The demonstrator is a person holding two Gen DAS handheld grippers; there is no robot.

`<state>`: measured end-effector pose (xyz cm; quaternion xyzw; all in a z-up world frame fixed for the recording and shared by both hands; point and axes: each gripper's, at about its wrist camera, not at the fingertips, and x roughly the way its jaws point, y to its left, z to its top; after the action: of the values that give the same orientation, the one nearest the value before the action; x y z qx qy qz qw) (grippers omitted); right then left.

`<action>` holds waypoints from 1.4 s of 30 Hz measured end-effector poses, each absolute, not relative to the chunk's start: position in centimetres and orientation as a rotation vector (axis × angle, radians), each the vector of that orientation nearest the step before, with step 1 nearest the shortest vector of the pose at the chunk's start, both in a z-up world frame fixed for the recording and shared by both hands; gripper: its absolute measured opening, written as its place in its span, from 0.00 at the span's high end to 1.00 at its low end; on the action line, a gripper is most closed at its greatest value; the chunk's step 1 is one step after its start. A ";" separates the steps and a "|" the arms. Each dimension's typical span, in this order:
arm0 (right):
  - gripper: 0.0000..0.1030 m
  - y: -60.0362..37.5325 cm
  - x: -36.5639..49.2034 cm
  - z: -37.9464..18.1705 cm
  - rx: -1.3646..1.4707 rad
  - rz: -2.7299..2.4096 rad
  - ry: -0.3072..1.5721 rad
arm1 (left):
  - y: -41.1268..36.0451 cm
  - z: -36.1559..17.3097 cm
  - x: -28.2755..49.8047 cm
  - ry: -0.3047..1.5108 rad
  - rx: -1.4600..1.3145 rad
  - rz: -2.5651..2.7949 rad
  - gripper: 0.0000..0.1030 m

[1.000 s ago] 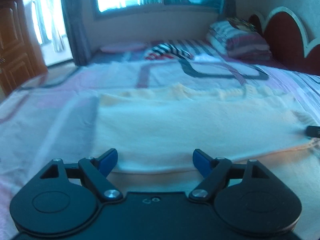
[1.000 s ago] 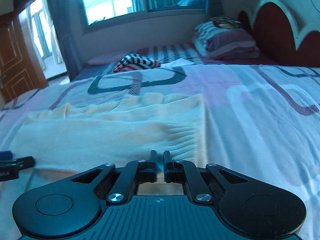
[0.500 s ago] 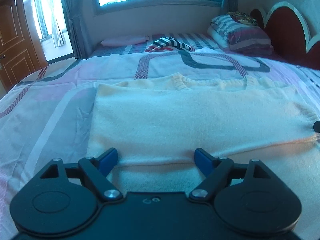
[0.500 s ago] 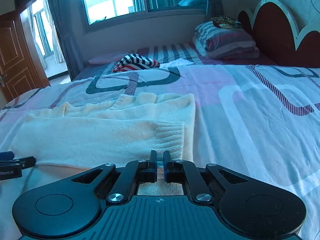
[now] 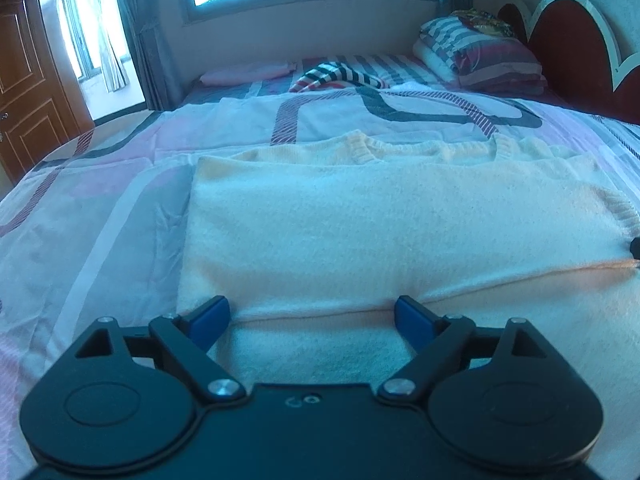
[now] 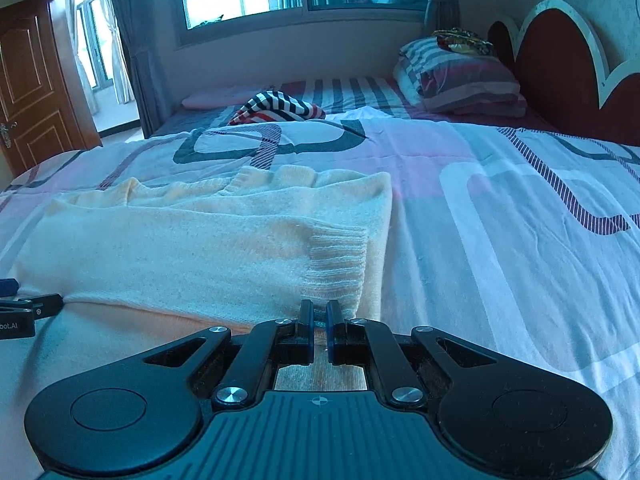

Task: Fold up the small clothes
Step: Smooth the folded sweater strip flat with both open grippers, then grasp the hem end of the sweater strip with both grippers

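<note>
A cream knit sweater (image 5: 380,240) lies flat on the bed with its sleeve folded across the body. In the right wrist view the sweater (image 6: 192,248) shows its ribbed cuff (image 6: 336,256) just ahead of my fingers. My left gripper (image 5: 312,312) is open, its blue pads resting at the near edge of the folded sleeve. My right gripper (image 6: 319,316) is nearly shut with a narrow gap, right at the cuff's lower edge; I cannot tell whether fabric is pinched. The left gripper's tip (image 6: 24,312) shows at the left edge.
The bed (image 5: 100,208) has a pink, white and grey patterned sheet. A striped garment (image 5: 340,76) and a pink pillow (image 5: 248,72) lie far back. Stacked striped pillows (image 5: 480,56) sit by the red headboard (image 5: 572,52). A wooden door (image 5: 28,92) is left.
Both grippers have steadied after moving; the sleeve now lies flat across the sweater. The right gripper's jaws have parted by a narrow gap. The left gripper stays open.
</note>
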<state>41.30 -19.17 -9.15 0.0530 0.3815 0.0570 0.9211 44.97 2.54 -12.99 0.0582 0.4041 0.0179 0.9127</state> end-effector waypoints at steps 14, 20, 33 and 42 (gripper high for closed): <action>0.87 -22.7 35.7 -4.5 0.198 0.149 0.724 | 4.7 -10.2 37.7 0.850 0.126 0.106 0.15; 0.45 -23.9 31.2 -3.0 0.194 0.110 0.702 | 5.7 -9.6 33.9 0.849 0.115 0.092 0.15; 0.45 -22.7 18.2 -2.2 0.232 0.121 0.785 | 10.8 -9.5 19.2 0.893 0.016 0.021 0.32; 0.63 -24.3 10.9 -4.2 0.345 0.116 0.863 | 12.9 -10.2 12.6 0.945 -0.158 -0.075 0.41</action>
<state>10.91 -24.32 -4.22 0.1661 0.4158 0.0558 0.8924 12.59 12.91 -10.19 -0.0758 0.4544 -0.0361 0.8868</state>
